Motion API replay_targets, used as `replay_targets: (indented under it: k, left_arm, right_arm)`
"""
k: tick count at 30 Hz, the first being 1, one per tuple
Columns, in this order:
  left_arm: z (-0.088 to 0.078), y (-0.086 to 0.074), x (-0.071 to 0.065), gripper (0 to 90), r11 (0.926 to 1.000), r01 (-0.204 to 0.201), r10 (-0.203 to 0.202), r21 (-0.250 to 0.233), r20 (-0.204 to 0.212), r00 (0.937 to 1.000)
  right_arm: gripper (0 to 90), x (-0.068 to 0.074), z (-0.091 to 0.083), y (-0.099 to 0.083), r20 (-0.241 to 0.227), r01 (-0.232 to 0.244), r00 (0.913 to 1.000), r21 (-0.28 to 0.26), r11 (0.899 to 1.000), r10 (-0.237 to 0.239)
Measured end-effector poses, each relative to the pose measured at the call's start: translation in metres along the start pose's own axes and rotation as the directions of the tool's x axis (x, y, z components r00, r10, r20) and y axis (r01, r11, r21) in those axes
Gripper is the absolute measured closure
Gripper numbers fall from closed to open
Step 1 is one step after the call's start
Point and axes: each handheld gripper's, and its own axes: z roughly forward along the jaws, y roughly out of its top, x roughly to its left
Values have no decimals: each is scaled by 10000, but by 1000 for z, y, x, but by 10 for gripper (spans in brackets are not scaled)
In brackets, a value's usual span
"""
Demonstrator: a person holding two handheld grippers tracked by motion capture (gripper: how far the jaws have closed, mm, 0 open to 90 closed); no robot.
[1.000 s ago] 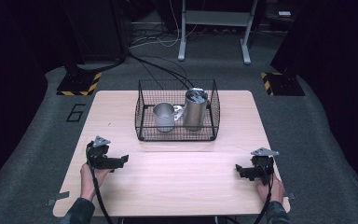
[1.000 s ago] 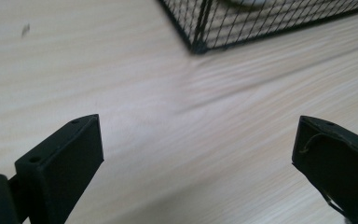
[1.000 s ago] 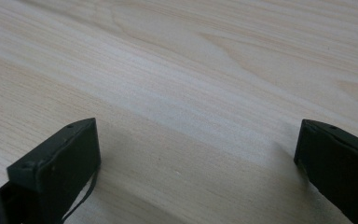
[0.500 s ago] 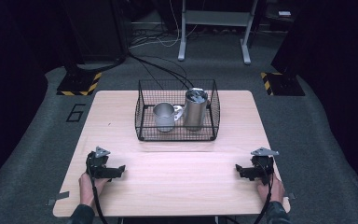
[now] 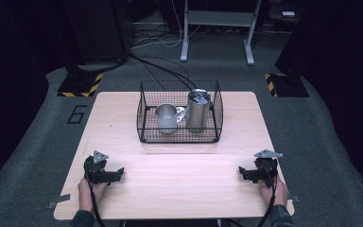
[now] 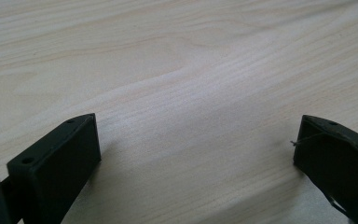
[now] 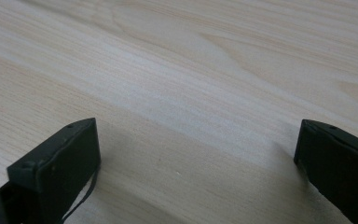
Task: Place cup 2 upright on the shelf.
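We rest the left gripper [image 5: 105, 174] and right gripper [image 5: 255, 173] low on the near counter [image 5: 179, 189], each with jaws spread wide on nothing. The steel mug [image 5: 167, 118] and taller steel tumbler [image 5: 197, 110] stand upright side by side in the wire basket [image 5: 179, 138], well apart from us. We judge it best to reach in from above, clearing the rim, and grip the mug's wall squarely
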Motion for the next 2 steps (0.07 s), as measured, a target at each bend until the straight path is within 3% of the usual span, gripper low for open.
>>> replay_targets:
  k: [2]
  left_arm:
    - [0, 0, 0, 3, 10000, -1, 1, -14, 16, 10000]
  right_arm:
    - [0, 0, 0, 0, -3, 5, 10000, 0, 10000, -5]
